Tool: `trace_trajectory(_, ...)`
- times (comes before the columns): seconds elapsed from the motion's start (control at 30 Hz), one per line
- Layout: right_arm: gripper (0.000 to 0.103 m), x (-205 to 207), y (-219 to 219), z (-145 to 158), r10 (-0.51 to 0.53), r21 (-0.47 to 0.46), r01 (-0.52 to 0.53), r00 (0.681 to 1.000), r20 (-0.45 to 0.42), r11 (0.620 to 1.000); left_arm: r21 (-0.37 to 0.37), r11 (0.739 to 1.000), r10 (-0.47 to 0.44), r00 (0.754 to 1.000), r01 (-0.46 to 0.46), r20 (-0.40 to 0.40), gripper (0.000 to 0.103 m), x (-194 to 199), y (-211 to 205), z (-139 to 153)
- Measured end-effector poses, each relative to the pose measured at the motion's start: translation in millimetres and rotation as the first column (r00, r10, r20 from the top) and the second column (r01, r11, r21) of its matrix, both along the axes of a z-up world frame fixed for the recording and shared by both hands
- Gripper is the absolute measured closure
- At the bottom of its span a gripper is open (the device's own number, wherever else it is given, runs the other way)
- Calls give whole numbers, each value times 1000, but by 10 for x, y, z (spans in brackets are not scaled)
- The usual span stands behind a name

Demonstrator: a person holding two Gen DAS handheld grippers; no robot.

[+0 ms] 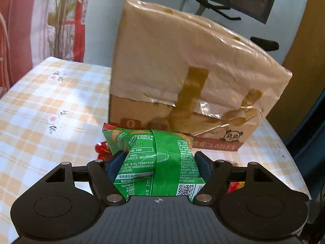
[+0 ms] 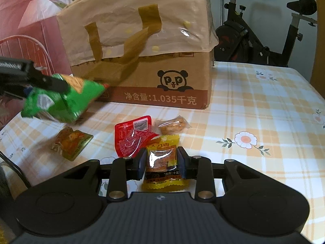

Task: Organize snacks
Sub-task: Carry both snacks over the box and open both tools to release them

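Note:
My left gripper (image 1: 159, 158) is shut on a green snack bag (image 1: 160, 162) and holds it above the table, in front of a cardboard box (image 1: 182, 71) covered with a beige bag. The right wrist view shows the green bag (image 2: 63, 101) lifted at the left and the box (image 2: 142, 61) with a panda logo. My right gripper (image 2: 161, 162) is shut on a yellow snack packet (image 2: 162, 162). A red packet (image 2: 132, 136), a clear-wrapped pastry (image 2: 171, 125) and a brown-gold packet (image 2: 70, 144) lie on the table.
The table has an orange-checked floral cloth (image 2: 264, 111). An exercise bike (image 2: 254, 34) stands behind the table at the right. A red chair (image 2: 20, 46) and curtain are at the left. Red packets (image 1: 102, 149) show under the green bag.

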State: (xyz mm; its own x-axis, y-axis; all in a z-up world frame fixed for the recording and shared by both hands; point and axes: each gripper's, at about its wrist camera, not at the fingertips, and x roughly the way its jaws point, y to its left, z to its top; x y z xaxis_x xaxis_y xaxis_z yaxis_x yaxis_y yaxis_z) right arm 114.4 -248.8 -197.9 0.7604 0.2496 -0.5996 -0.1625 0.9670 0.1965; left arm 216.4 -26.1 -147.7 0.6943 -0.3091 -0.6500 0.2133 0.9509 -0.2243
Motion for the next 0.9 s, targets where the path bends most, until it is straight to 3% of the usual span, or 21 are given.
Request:
trace_trajectory(0.4,69,-140,-126,277,-72,-7,72,996,54,997,-40,984,173,985,-172,20,27,-33,535,144)
trace_trajectory(0.67,69,-73,-49,713,-50,-20,55,984,170,998,-25,982,186,954,-186,234,27,-114,612,594)
trace_trajectory(0.9,69,46,40,1289,-4,-30,16,935,356,999,7,991,116,896,-131,429,26,-119,390,1103)
